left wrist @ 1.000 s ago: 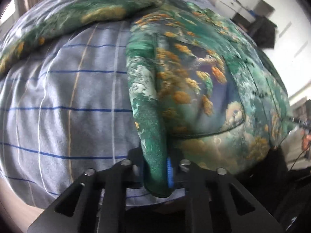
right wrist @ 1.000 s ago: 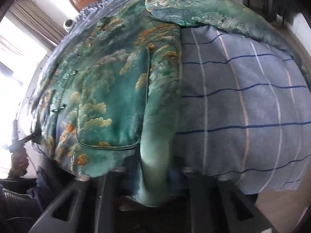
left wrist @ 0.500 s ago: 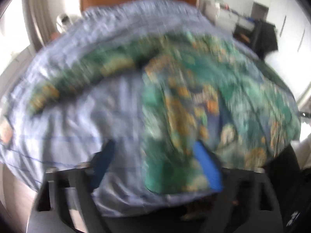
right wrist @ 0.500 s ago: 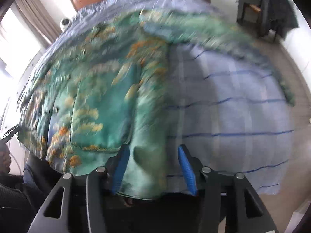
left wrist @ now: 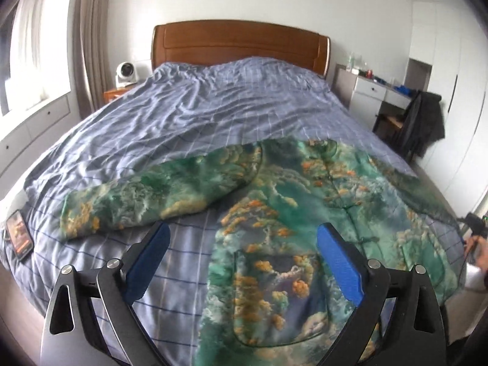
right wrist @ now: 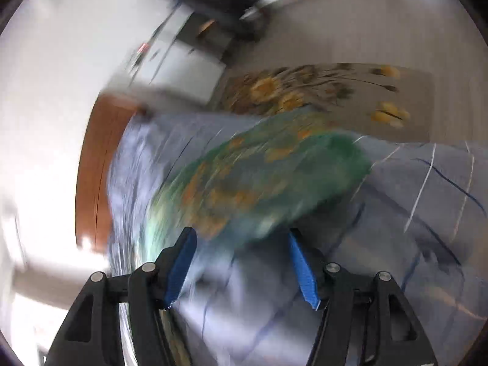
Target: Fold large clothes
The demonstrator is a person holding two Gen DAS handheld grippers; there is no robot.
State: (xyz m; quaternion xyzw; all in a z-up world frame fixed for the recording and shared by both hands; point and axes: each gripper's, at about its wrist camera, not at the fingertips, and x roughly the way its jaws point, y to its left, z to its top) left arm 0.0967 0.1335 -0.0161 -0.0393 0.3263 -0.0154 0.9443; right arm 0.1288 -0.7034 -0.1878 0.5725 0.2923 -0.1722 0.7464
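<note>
A green jacket (left wrist: 292,213) with orange cloud print lies flat on the blue checked duvet (left wrist: 213,116), front up, one sleeve (left wrist: 146,195) stretched out to the left. My left gripper (left wrist: 244,262) hovers above the jacket's lower left part, jaws opening wide, with nothing between the blue pads (left wrist: 338,262). The right wrist view is blurred and rolled sideways. There my right gripper (right wrist: 242,265) has its jaws opening, and nothing is gripped. The jacket's other sleeve (right wrist: 259,183) lies on the duvet (right wrist: 411,213) just beyond its fingertips.
A phone (left wrist: 19,235) lies at the bed's left edge. Behind stand a wooden headboard (left wrist: 241,42), a small fan (left wrist: 125,73), a white desk (left wrist: 372,91) and a chair draped in dark clothing (left wrist: 424,125). A flowered rug (right wrist: 305,91) covers the floor beside the bed.
Both grippers were shut on the jacket's lower hem and have let it go. The left rose and tipped up to show the whole bed. The right swung sideways and rolled towards the sleeve.
</note>
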